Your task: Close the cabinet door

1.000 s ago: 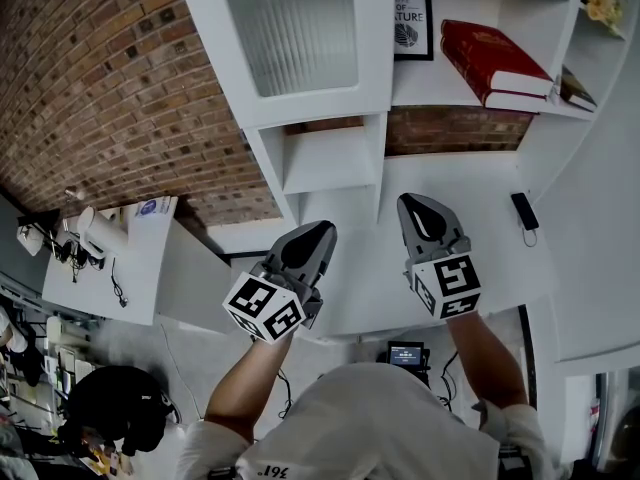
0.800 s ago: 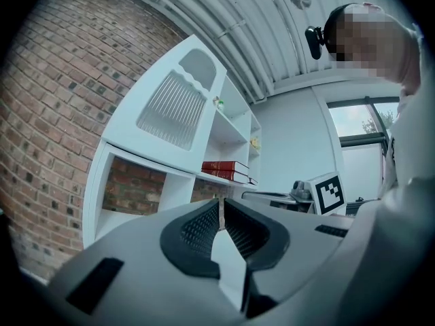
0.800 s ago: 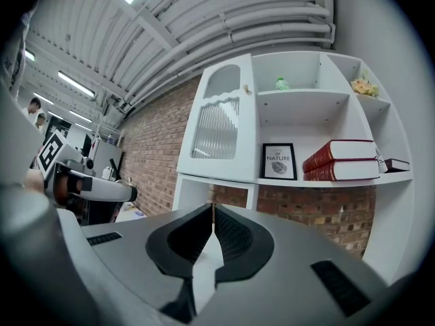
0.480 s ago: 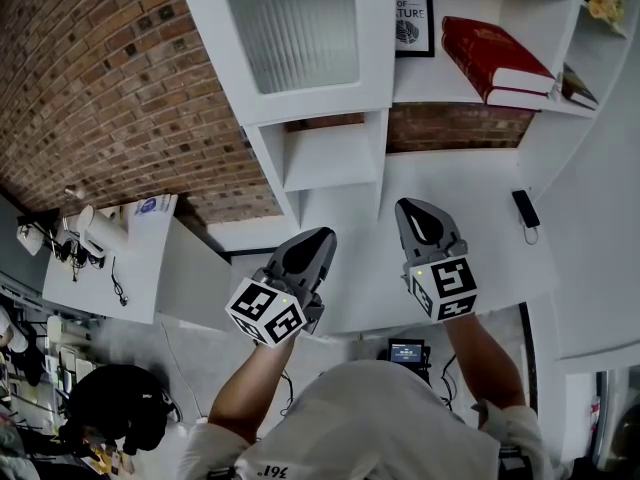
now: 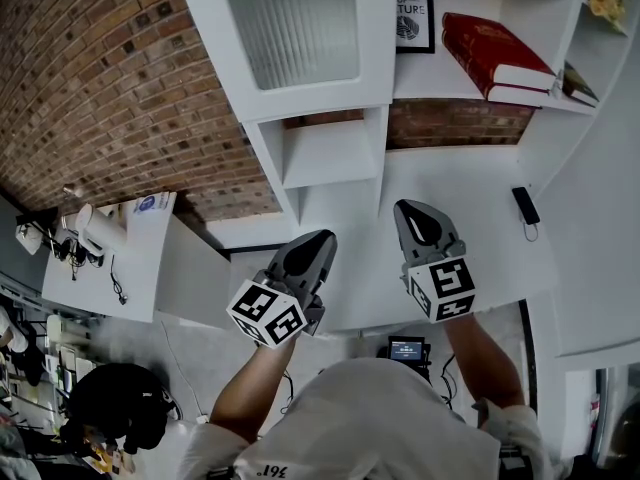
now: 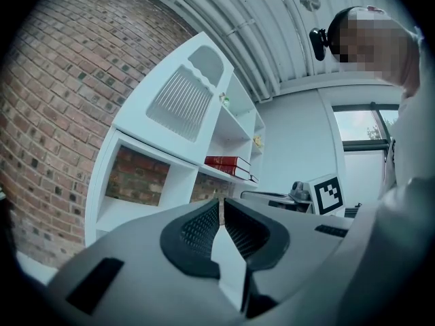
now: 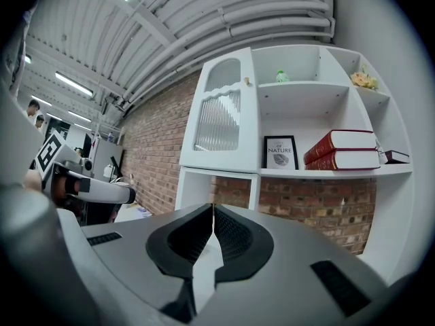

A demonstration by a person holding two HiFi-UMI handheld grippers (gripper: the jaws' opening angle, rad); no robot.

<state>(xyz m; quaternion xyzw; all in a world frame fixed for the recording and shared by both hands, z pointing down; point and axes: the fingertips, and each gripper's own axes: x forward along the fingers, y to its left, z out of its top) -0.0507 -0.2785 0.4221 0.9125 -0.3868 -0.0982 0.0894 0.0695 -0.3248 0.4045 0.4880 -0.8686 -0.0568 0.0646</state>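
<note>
- Your left gripper [image 6: 221, 206] has its ribbed pads pressed together with nothing between them. It is low and near, well short of the shelving.
- Your right gripper [image 7: 213, 209] is likewise closed and empty. It sits beside the left one over the white desk [image 5: 470, 183].
- The cabinet door [image 7: 219, 117] is far and high, on the left part of the white shelf unit [image 7: 319, 175]. It is left of the framed print [image 7: 279, 153] and the red books [image 7: 343, 149].
- From here the door looks flush or nearly so; I cannot tell whether a gap remains.
- Expect a light, stiff panel that swings easily on its hinges.
- Its ribbed glass pane [image 5: 295, 23] is probably fragile, so press on the white frame.
- Aim for the right edge by the small knob [image 7: 247, 81], where leverage is likely best. Closed tips should do for a push.
</note>
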